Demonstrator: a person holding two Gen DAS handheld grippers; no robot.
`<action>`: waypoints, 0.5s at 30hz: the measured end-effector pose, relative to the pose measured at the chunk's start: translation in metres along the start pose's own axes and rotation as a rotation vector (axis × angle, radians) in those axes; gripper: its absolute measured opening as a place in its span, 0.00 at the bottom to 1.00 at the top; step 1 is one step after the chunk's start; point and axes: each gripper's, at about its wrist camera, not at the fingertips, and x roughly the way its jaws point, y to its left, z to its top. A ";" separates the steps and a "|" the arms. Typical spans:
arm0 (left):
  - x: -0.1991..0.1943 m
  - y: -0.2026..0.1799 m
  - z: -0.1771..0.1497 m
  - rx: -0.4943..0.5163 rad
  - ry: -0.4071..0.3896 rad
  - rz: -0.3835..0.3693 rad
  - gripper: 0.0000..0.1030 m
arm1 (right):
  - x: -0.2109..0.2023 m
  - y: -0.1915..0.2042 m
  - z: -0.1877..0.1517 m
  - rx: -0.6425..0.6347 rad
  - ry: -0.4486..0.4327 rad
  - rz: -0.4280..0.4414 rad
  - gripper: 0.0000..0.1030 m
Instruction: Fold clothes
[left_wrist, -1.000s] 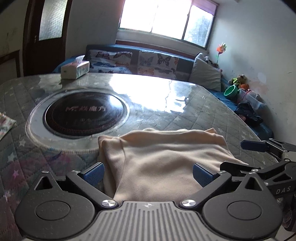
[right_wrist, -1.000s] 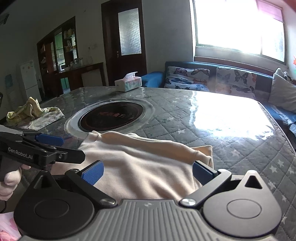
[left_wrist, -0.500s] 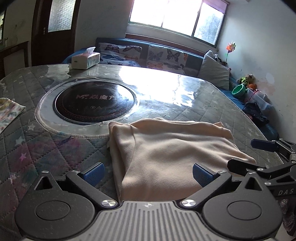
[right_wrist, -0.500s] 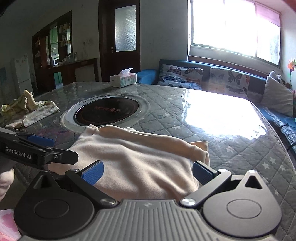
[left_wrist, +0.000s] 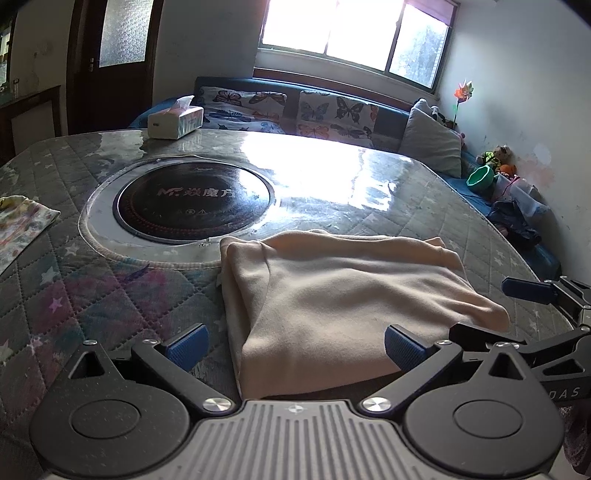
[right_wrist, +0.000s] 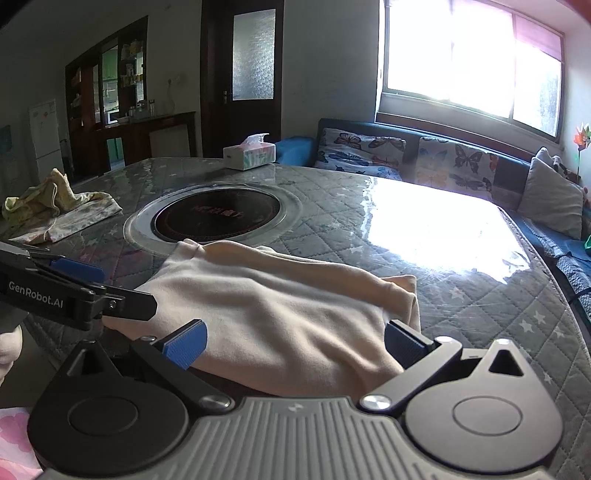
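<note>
A folded beige garment (left_wrist: 343, 295) lies on the quilted table, near its front edge; the right wrist view shows it too (right_wrist: 273, 310). My left gripper (left_wrist: 295, 345) hangs just above the garment's near edge, open, nothing between its blue pads. My right gripper (right_wrist: 295, 343) is likewise open over the near edge, holding nothing. In the left wrist view the right gripper (left_wrist: 532, 310) shows at the garment's right corner. In the right wrist view the left gripper (right_wrist: 74, 288) shows at the garment's left corner.
A round black hotplate (left_wrist: 192, 201) is set into the table (left_wrist: 406, 184) behind the garment. A tissue box (right_wrist: 249, 151) stands at the far edge. Crumpled floral cloth (right_wrist: 55, 206) lies at the left. A sofa (right_wrist: 424, 158) with cushions runs under the window.
Both grippers have drawn back and risen a little from the folded garment, staying open. The garment has not moved.
</note>
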 end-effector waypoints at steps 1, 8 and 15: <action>-0.001 -0.001 0.000 0.003 0.000 -0.001 1.00 | -0.001 0.000 0.000 0.001 -0.001 0.000 1.00; -0.005 -0.007 -0.003 0.019 0.002 0.000 1.00 | -0.003 0.003 -0.003 0.000 -0.003 0.002 1.00; -0.005 -0.008 -0.006 0.011 0.024 -0.006 1.00 | -0.007 0.006 -0.006 -0.017 -0.001 0.009 1.00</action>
